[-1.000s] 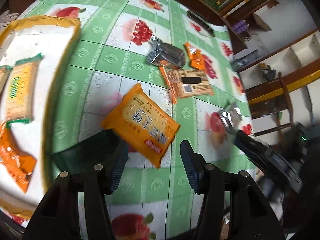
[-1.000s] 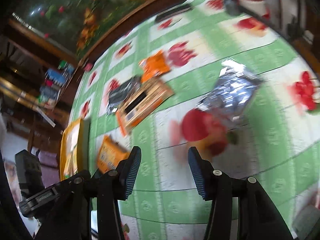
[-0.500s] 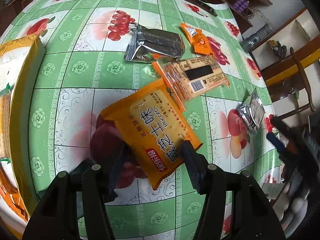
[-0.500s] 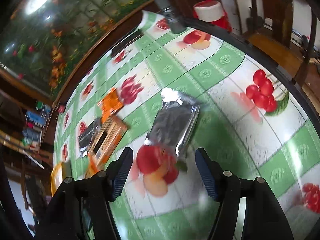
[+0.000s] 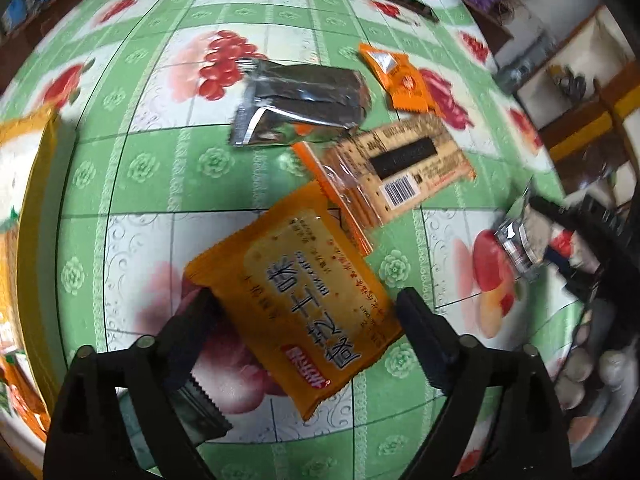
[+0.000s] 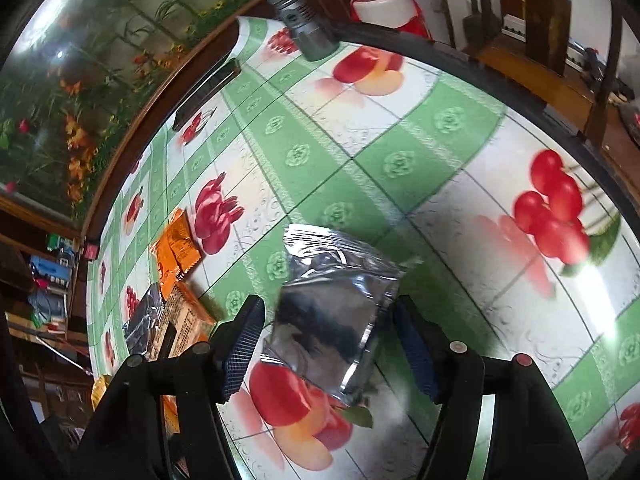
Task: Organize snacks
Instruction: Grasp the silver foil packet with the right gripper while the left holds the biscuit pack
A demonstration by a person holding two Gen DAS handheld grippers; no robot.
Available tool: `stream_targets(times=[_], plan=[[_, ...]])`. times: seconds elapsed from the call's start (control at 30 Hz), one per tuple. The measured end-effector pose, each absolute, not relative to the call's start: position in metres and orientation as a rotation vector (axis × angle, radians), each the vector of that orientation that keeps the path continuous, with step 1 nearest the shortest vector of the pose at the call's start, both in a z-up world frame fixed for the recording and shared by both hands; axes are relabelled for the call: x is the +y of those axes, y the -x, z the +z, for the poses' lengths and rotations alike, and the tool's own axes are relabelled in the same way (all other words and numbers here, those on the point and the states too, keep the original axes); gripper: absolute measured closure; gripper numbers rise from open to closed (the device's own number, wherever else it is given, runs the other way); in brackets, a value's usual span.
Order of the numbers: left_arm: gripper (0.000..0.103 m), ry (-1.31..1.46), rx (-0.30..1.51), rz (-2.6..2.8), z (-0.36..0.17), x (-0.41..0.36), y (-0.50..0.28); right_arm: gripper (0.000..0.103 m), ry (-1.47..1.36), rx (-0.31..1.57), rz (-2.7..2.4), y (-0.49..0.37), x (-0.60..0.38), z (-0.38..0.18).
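My left gripper (image 5: 308, 320) is open, its fingers on either side of an orange biscuit pack (image 5: 296, 292) that lies flat on the green fruit-print tablecloth. My right gripper (image 6: 330, 344) is open around a small silver foil pack (image 6: 332, 312) on the cloth; that pack also shows in the left wrist view (image 5: 518, 240) at the right. Beyond the orange pack lie a tan cracker pack (image 5: 400, 168), a larger silver pack (image 5: 300, 104) and a small orange sachet (image 5: 400, 76).
A yellow-rimmed tray (image 5: 36, 184) with packed snacks sits at the left. A grey flashlight (image 6: 296, 8) and a dark flat object (image 6: 208, 92) lie near the far table edge. The table's round edge (image 6: 520, 92) and wooden chairs are at the right.
Both grippers have come lower and closer. The left now straddles the orange biscuit pack. The right has moved over the small silver pack, which now lies between its fingers.
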State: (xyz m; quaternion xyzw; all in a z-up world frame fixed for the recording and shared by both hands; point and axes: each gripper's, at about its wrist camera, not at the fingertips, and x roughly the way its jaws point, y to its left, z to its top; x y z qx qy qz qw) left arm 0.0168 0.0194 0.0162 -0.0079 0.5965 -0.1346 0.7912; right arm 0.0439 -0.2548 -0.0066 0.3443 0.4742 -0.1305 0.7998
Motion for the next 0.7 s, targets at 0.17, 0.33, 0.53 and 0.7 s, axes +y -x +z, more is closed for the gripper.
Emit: stream_targets(times=[0.17,0.33,0.53,0.7], plan=[[0.009,-0.155,1.241,-0.272,0.009,-0.002,-0.008,0.028,-0.597,1.05,-0.286,-0.061,-0.235,-0.005],[0.033,-0.129,1.205,-0.29,0.018,0.012,-0.002,0.046,-0.47,1.061,-0.279,-0.066,-0.223,-0.005],[0.033,0.058,1.228,-0.292,0.024,0.049,0.004,0.047,-0.499,1.07,-0.193,-0.047,-0.22,-0.004],[0.033,0.2,1.204,-0.276,0.042,0.083,0.024,0.047,-0.511,1.054,-0.126,-0.021,-0.206,0.009]])
